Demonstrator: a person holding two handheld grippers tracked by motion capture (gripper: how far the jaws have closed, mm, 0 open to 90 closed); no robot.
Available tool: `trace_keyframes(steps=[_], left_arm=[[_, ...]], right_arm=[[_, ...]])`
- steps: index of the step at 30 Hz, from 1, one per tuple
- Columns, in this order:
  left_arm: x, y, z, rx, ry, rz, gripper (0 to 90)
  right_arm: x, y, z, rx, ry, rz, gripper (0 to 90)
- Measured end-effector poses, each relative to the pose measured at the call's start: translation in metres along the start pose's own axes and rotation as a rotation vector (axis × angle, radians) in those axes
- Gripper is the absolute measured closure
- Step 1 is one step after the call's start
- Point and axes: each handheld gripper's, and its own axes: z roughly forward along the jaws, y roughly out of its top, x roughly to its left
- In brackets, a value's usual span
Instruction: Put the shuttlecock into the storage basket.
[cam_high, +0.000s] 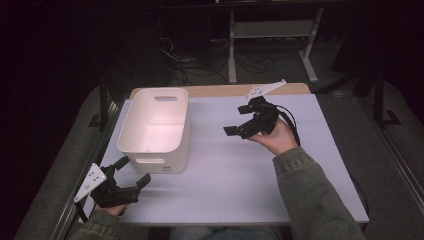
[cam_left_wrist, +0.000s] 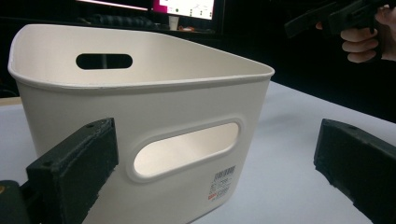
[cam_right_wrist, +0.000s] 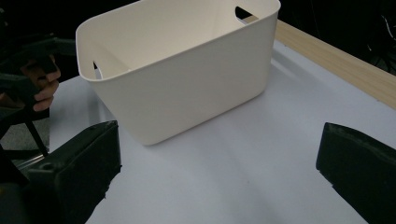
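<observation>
A white plastic bin (cam_high: 186, 120) with handle cut-outs stands on the left half of the table, and nothing shows inside it. My left gripper (cam_high: 134, 171) is held low at the near left corner, just in front of the bin, open and holding nothing. In the left gripper view the bin's near wall (cam_left_wrist: 177, 107) stands close between the spread jaws of the left gripper (cam_left_wrist: 214, 140). My right gripper (cam_high: 237, 120) hovers right of the bin, open, pointing toward it. The right gripper view has the bin (cam_right_wrist: 196, 79) ahead of the open right gripper (cam_right_wrist: 219, 140).
The pale table top (cam_high: 235, 170) has a wooden strip (cam_high: 215, 90) along its far edge. Behind the table, a white metal stand (cam_high: 272, 30) and loose cables sit on the dark floor. The person's right sleeve (cam_high: 310, 195) lies over the near right of the table.
</observation>
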Motion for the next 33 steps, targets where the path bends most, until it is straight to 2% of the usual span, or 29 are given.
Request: trace_keyframes(steps=[4, 7, 19, 33], left_arm=[[0.0, 0.0, 0.0, -0.001, 0.001, -0.002, 0.0], [0.0, 0.0, 0.0, 0.0, 0.002, 0.0, 0.0], [0.0, 0.0, 0.0, 0.001, 0.004, 0.0, 0.0], [0.0, 0.0, 0.0, 0.002, 0.004, 0.002, 0.0]], right_arm=[[-0.002, -0.008, -0.003, 0.008, 0.0, 0.003, 0.0], [-0.004, -0.016, -0.005, -0.007, 0.017, 0.026, 0.0], [-0.007, -0.047, -0.015, -0.032, 0.03, 0.077, 0.0], [-0.012, -0.074, -0.023, -0.032, -0.006, 0.112, 0.0]])
